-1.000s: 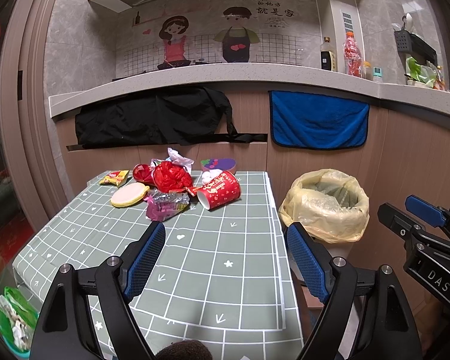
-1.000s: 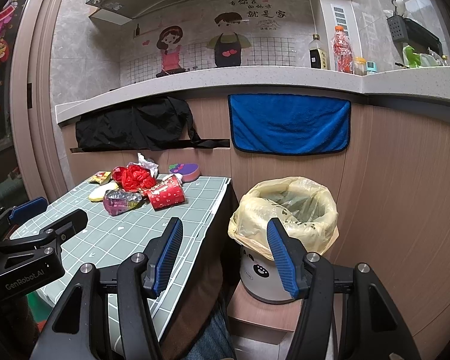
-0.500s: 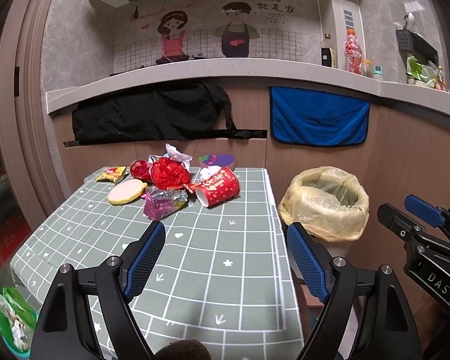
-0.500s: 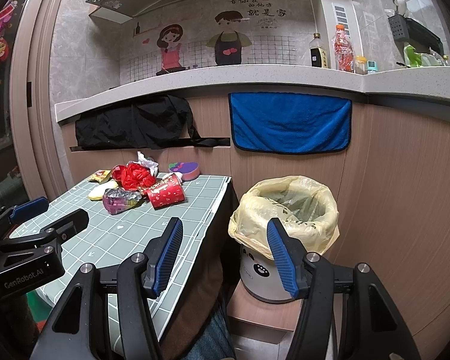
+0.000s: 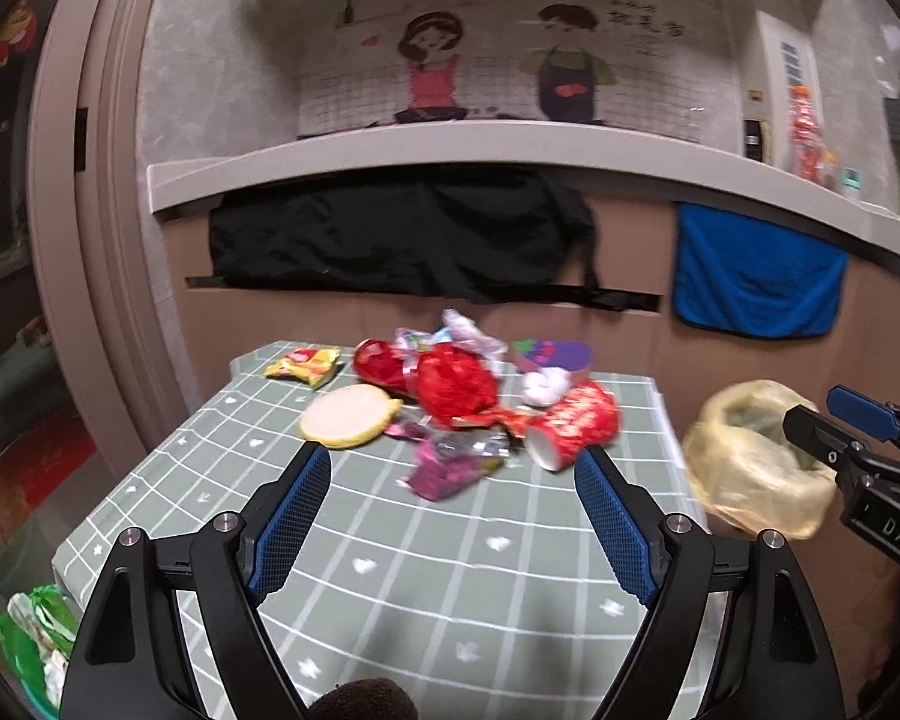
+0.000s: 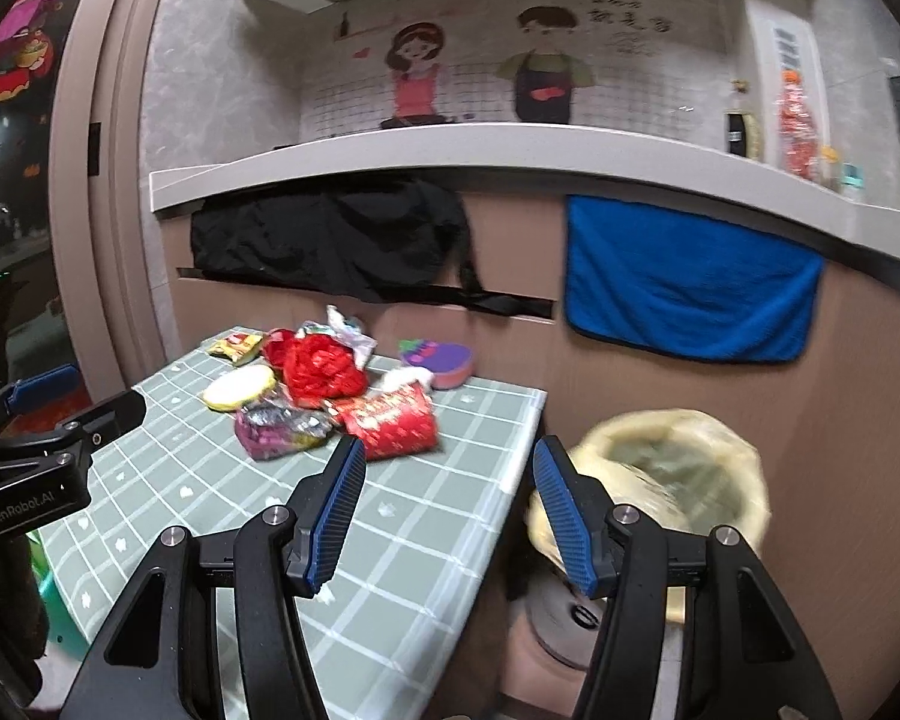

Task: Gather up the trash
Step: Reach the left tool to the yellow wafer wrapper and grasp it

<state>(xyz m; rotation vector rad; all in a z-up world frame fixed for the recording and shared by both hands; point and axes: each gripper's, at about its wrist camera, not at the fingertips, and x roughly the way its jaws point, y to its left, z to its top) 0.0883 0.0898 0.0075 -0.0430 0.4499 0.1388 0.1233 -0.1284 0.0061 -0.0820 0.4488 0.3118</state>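
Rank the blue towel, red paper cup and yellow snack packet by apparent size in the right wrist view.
1. blue towel, largest by far, though farthest.
2. red paper cup.
3. yellow snack packet, smallest; it lies farther back than the cup, so true sizes are unsure.

The near half of the table (image 5: 468,588) is bare checked cloth, open to a gripper coming in from the front. The far half is crowded: a red paper cup (image 5: 573,429) on its side, a crumpled purple wrapper (image 5: 450,465), a red plastic bag (image 5: 453,384), a round yellow lid (image 5: 348,417) and a yellow packet (image 5: 303,363) lie close together, some touching, leaving only narrow gaps. Behind the heap the wooden counter front (image 5: 342,324) rises, closing off the back. To the right, just past the table edge, the bin's yellow bag (image 6: 672,471) stands open at the top with nothing over its mouth.
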